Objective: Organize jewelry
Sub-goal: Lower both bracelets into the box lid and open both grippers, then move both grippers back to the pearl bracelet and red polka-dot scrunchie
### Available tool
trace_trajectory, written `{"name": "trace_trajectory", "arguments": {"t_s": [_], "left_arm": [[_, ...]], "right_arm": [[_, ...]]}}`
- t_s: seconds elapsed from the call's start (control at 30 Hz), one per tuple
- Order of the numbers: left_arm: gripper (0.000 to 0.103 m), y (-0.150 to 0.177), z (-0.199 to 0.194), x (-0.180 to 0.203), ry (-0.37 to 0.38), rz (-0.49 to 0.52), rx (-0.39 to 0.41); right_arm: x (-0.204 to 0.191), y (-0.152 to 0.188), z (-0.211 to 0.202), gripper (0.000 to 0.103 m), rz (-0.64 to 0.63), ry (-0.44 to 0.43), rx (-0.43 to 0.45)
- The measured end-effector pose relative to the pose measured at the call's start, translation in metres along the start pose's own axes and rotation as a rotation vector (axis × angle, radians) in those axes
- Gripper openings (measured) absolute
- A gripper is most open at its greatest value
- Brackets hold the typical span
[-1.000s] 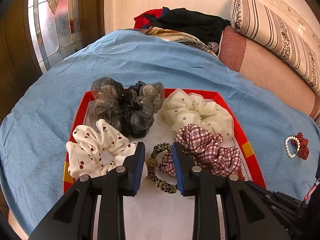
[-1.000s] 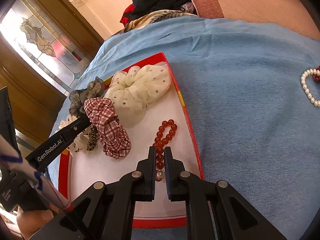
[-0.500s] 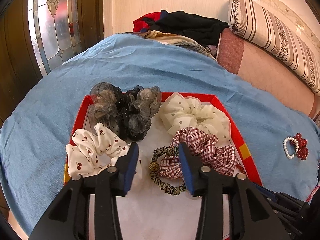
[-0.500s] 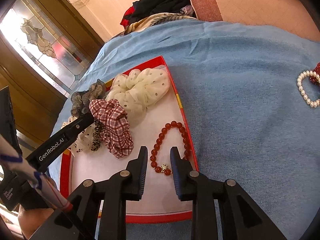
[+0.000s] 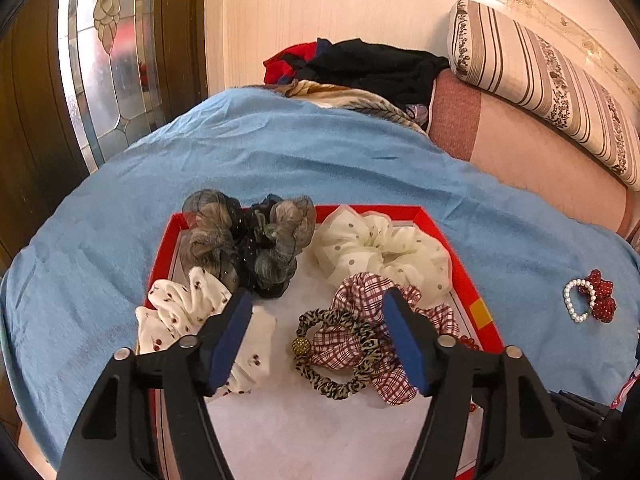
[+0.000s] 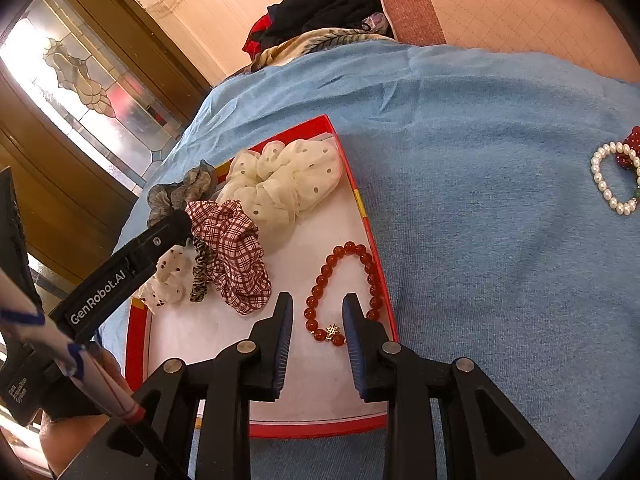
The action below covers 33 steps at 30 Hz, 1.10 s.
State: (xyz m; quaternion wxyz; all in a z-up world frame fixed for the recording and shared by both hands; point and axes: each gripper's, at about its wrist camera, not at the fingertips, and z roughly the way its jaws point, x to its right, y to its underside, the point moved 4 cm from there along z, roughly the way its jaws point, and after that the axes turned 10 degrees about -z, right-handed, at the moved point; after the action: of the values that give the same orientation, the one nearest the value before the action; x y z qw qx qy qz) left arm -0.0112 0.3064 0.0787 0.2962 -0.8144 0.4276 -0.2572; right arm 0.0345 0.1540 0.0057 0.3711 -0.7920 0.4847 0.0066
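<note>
A red-rimmed white tray [image 5: 442,232] [image 6: 362,204] lies on a blue blanket. It holds several scrunchies: grey-black [image 5: 248,236], cream dotted [image 5: 380,248] [image 6: 280,180], cherry-print [image 5: 180,316], red plaid [image 5: 352,340] [image 6: 232,248], and a leopard hair tie [image 5: 340,348]. A red bead bracelet [image 6: 344,292] lies flat in the tray by its right rim. My left gripper [image 5: 316,336] is open above the leopard tie. My right gripper [image 6: 316,340] is open, its fingers either side of the bracelet's near end. A pearl bracelet with a red bow [image 5: 588,296] [image 6: 612,176] lies on the blanket to the right.
The blue blanket [image 5: 280,148] covers a bed. Piled clothes [image 5: 360,68] and a striped bolster [image 5: 540,76] sit at the back. A stained-glass door [image 5: 108,60] stands on the left. The left gripper's arm [image 6: 120,272] crosses the tray's left side in the right wrist view.
The right gripper let go of the red bead bracelet, which now lies spread in the tray, and opened. The left gripper opened wide and drew back from the leopard tie.
</note>
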Motion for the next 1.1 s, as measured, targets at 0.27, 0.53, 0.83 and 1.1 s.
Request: {"name": "trace_trajectory", "arguments": {"t_s": [0.27,0.53,0.83,1.1], "left_arm": [[0.079,-0.004,-0.009,0.009,-0.007,0.021,0.063],[0.083,-0.005,-0.011,0.013,-0.018,0.031,0.079],[0.084,-0.005,-0.009,0.013,-0.017,0.027,0.074],[0.084,-0.002,-0.006,0.015,-0.021,0.024,0.065]], "right_arm": [[0.0,-0.001,-0.008,0.03,-0.005,0.005,0.01],[0.003,-0.001,-0.013,0.03,-0.001,0.012,0.01],[0.008,-0.001,-0.022,0.032,0.007,0.02,0.016],[0.015,0.003,-0.032,0.032,0.02,0.022,0.011]]}}
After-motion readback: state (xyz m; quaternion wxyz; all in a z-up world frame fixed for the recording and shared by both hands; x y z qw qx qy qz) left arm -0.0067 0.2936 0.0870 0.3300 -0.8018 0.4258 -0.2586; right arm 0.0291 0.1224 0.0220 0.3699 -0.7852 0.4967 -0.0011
